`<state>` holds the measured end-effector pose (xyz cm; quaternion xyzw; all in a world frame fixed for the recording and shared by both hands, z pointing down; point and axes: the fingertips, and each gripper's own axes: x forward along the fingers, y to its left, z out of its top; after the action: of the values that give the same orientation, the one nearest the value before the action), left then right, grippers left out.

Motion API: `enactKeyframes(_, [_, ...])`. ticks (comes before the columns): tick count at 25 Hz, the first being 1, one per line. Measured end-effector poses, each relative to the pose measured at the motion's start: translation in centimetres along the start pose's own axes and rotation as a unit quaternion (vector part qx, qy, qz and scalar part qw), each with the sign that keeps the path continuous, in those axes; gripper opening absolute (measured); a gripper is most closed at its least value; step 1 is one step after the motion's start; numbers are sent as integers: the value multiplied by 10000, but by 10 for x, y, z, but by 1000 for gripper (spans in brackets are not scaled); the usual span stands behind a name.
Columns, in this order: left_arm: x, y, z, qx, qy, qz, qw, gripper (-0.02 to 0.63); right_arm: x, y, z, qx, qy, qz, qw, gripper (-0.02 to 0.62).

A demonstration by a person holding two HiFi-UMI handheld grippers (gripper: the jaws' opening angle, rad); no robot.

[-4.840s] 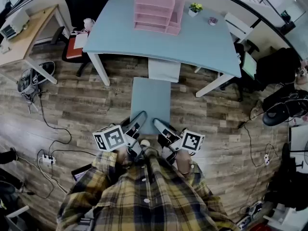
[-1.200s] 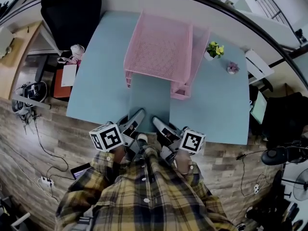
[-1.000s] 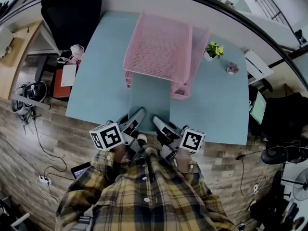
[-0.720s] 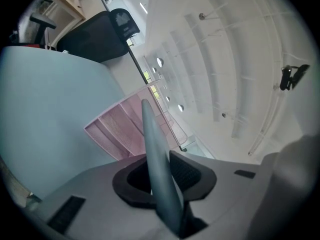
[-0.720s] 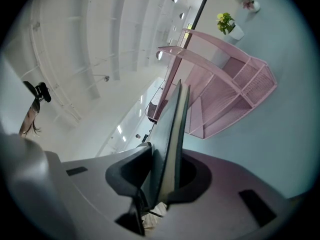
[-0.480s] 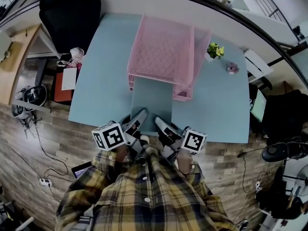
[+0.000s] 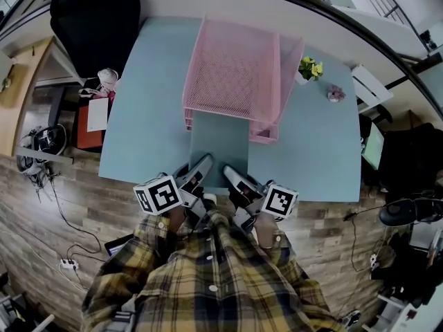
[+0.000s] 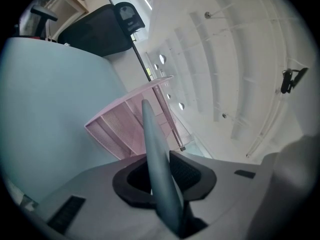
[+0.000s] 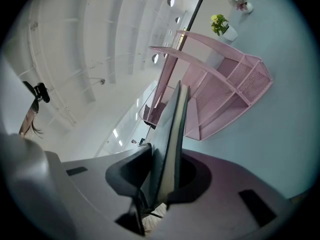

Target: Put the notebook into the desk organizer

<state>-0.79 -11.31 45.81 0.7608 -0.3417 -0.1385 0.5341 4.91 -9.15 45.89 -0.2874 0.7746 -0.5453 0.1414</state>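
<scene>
The left tongs and the right tongs are both gripping the near edge of the teal notebook, one at each near corner. The person in a plaid shirt is holding them close in front of the body.

In the left gripper view, the left tongs are clamping the notebook edge-on. The dark pads are sitting only as far apart as the cover's thickness allows, and the notebook is running straight out between them. In the right gripper view, the right tongs are pinching the notebook the same way, with its page edges showing pale between the pads.

The notebook is lying roughly flat above the near part of the pale blue counter. Its far edge is reaching the open front of the pink mesh desk organizer. Whether that edge is already sliding into one of the tiers cannot be told.

A small potted plant is standing on the counter just right of the organizer. A black chair is sitting beyond the counter's far left corner.
</scene>
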Motion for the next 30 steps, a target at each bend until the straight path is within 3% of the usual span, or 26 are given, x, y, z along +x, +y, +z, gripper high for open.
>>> enactKeyframes(30, [55,35,35,-365,-143,-137,9991,80,37,-44,49,170,-357,-219,9990,95])
